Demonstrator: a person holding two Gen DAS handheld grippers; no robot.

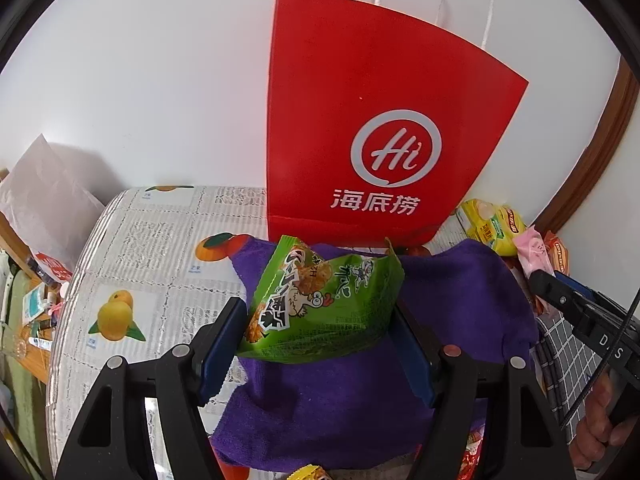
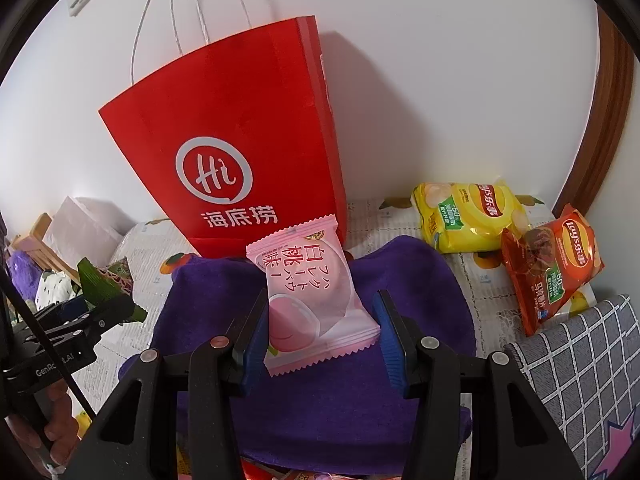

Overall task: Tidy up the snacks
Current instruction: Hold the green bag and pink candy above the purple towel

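- Left gripper (image 1: pixel 320 328) pinching a green snack packet (image 1: pixel 320 300) over the purple cloth (image 1: pixel 320 400), red paper bag (image 1: pixel 372 120) at twelve o'clock.
- Right gripper (image 2: pixel 320 336) pinching a pink peach packet (image 2: pixel 312 296), same bag at eleven o'clock.
- Neither packet bagged yet, by the look of it; yellow chip bag (image 2: pixel 468 216) and orange chip bag (image 2: pixel 552 268) loose at two o'clock.
- Bag mouth high against the wall; open air above it, wooden door frame (image 2: pixel 612 120) and table edge crowding the right side.
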